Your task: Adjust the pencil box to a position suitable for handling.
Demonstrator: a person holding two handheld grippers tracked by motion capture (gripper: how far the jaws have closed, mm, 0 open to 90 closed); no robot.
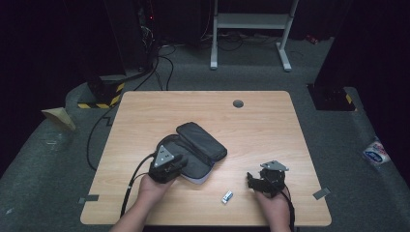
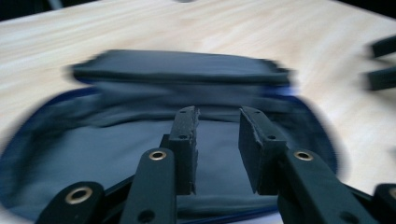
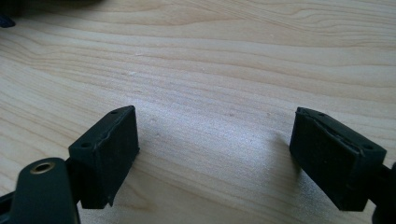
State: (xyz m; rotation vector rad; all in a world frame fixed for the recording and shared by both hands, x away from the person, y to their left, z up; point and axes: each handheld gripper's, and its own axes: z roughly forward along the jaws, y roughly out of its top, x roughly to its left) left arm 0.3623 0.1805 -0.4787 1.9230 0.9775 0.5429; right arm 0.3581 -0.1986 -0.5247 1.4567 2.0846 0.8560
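Note:
A black zip pouch (image 1: 202, 140) lies open in the middle of the wooden table (image 1: 261, 130), its lid folded back. My left gripper (image 1: 185, 163) hovers over the pouch's near half. In the left gripper view its jaws (image 2: 217, 140) stand a little apart, open, with nothing between them, over the grey lining (image 2: 93, 154) edged in blue. A small white object (image 1: 227, 196) lies on the wood near the front edge. Just to its right my right gripper (image 1: 252, 180) is open, and its jaws (image 3: 215, 123) stand wide apart above bare wood. The right gripper's jaws (image 2: 380, 65) also show off to the side.
A grey round grommet (image 1: 238, 103) sits in the table's far middle. Tape patches mark the front corners (image 1: 88, 198) (image 1: 321, 193). On the floor beyond are cables (image 1: 164, 63), a white frame (image 1: 251, 21) and a yellow-black striped base (image 1: 99, 99).

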